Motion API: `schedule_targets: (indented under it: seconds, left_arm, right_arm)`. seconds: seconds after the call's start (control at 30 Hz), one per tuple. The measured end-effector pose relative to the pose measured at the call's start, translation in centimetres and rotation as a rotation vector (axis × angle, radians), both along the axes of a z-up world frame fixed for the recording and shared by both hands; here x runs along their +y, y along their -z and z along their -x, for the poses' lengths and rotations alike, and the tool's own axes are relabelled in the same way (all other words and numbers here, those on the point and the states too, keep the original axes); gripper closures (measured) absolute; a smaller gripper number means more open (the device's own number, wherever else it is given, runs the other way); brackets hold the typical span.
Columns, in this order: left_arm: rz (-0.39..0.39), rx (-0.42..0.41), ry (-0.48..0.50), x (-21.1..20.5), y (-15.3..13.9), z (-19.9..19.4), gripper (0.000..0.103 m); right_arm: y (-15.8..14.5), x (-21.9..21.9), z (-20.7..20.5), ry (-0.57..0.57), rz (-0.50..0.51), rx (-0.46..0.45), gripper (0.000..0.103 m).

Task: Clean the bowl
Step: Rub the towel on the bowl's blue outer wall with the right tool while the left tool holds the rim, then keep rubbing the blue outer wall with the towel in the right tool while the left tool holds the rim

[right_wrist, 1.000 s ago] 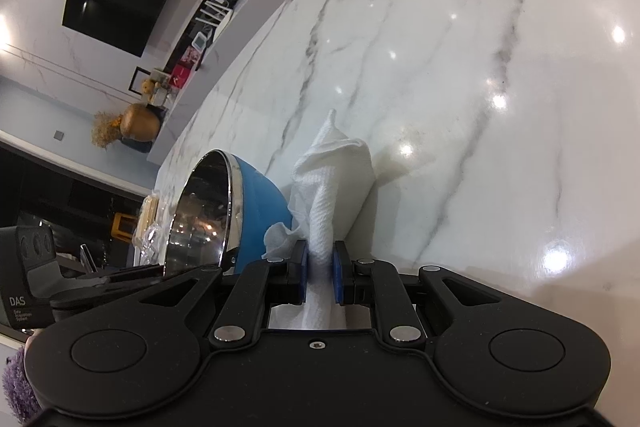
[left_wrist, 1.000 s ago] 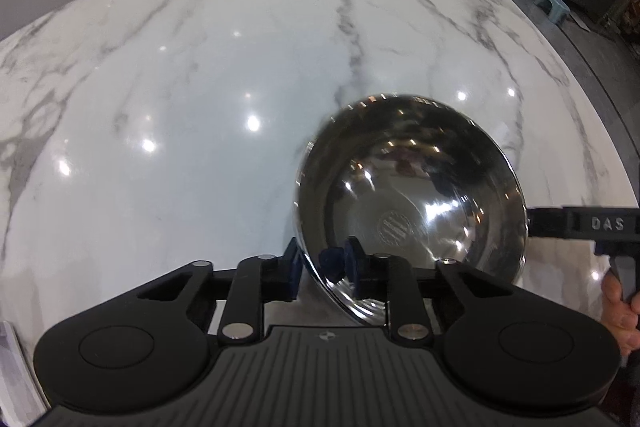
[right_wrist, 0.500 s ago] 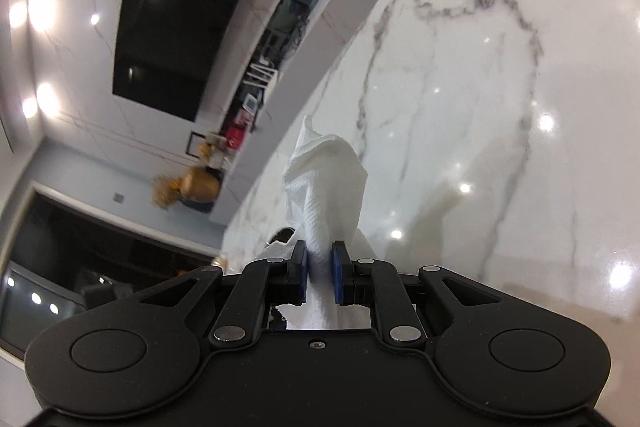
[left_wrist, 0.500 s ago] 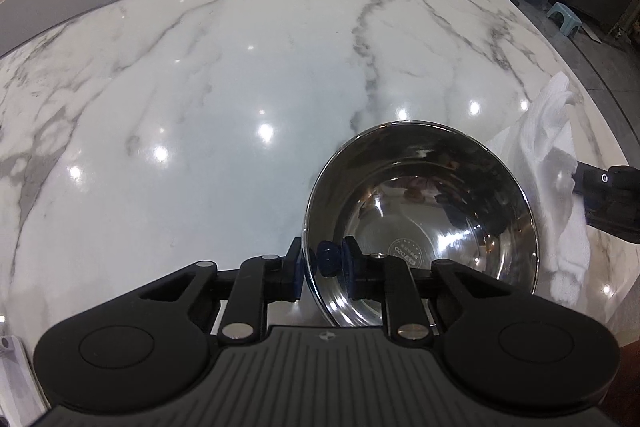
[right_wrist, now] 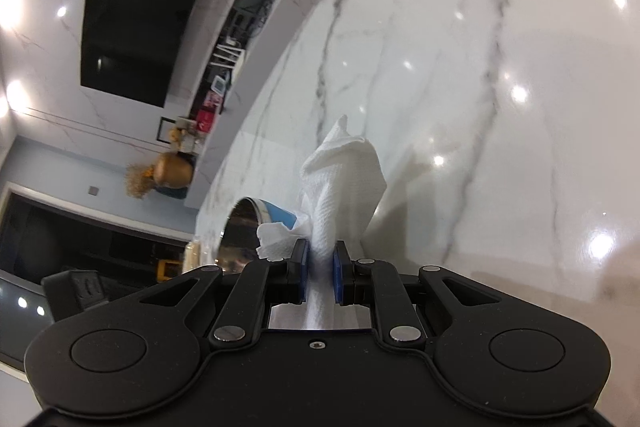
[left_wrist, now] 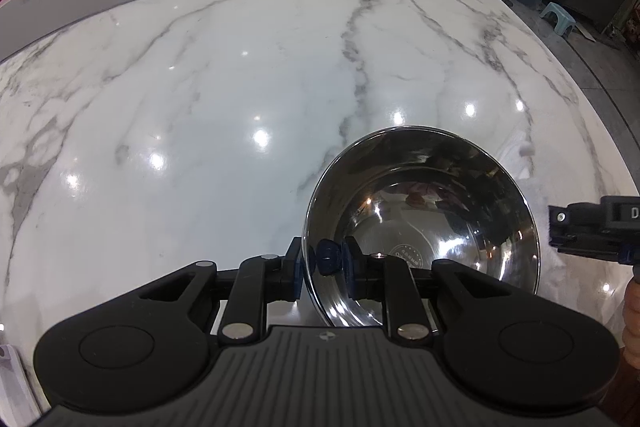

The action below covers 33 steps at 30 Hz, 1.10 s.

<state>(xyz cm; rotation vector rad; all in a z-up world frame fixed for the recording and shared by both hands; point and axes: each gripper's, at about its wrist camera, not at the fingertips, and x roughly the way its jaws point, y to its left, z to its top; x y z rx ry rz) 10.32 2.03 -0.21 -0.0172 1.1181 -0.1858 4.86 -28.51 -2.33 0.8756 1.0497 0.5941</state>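
Left gripper (left_wrist: 322, 263) clamps the bowl (left_wrist: 420, 227) rim, lower right; right gripper (right_wrist: 320, 263) pinches the paper towel (right_wrist: 340, 183). Wiping seems next: towel into bowl.

I see a glossy white marble bench (left_wrist: 224, 99) with grey veins running across it, and bright spots of ceiling light mirrored in its polish. From the right wrist view the same bench (right_wrist: 500, 87) fills the right side, veined and shiny. At the left wrist view's bottom-left corner a pale flat object (left_wrist: 12, 383) lies on the bench at its near edge; I cannot tell what it is. Whether the steel bowl (left_wrist: 424, 223) rests on the surface or is lifted off it, I cannot tell.
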Motion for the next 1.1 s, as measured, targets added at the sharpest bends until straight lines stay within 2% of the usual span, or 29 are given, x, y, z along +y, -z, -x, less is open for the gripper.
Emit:
schedule_targets:
  seconds: [0.07, 0.3, 0.5, 0.73, 0.87, 1.1]
  left_arm:
    - [0.015, 0.019, -0.015, 0.1, 0.1, 0.0, 0.084]
    - [0.068, 0.097, -0.074, 0.6, 0.6, 0.5, 0.071]
    - [0.083, 0.118, -0.055, 0.6, 0.7, 0.7, 0.073]
    - [0.05, 0.063, -0.003, 0.4, 0.3, 0.8, 0.083]
    - [0.053, 0.038, 0.001, 1.0, 0.0, 0.5, 0.089]
    - [0.026, 0.009, -0.017, 0.9, -0.2, 0.1, 0.09]
  right_arm:
    - [0.2, 0.2, 0.1, -0.007, 0.019, 0.011, 0.09]
    - [0.7, 0.9, 0.4, -0.024, 0.09, 0.023, 0.09]
    - [0.7, 1.0, 0.4, -0.029, 0.099, 0.017, 0.09]
    - [0.4, 0.9, 0.5, -0.026, 0.092, 0.007, 0.09]
    - [-0.7, -0.7, 0.6, 0.025, 0.012, -0.048, 0.09]
    - [-1.3, -1.9, 0.6, 0.061, -0.112, -0.084, 0.09]
